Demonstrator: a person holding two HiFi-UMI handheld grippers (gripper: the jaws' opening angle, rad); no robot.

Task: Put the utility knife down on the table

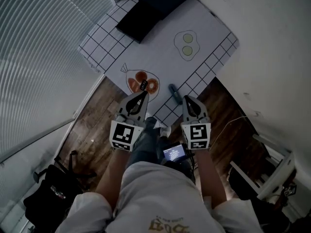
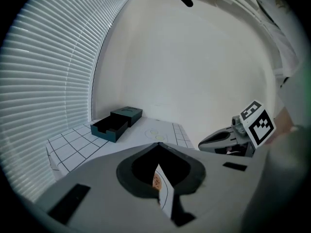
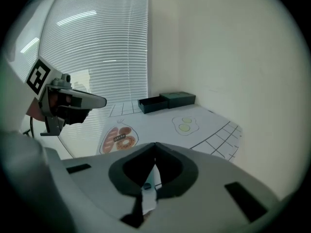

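The utility knife [image 1: 175, 93], dark teal, lies flat on the white gridded mat of the table [image 1: 160, 57] near its front edge. My right gripper [image 1: 187, 100] hangs just right of the knife and above it, jaws shut and empty. Through the hollow behind its closed tips in the right gripper view, a bit of the knife [image 3: 149, 180] shows below. My left gripper [image 1: 142, 96] hovers over the printed doughnut drawing [image 1: 143, 83], jaws shut with nothing in them. Each gripper also shows from the other's camera: the right gripper [image 2: 201, 143] and the left gripper [image 3: 101, 101].
A black open box [image 1: 146, 11] stands at the table's far end, with a fried-egg drawing [image 1: 186, 43] in front of it. Window blinds [image 1: 39, 57] run along the left and a white wall [image 1: 272, 47] along the right. Wooden floor, a black bag [image 1: 48, 193] and a white frame [image 1: 272, 178] lie below.
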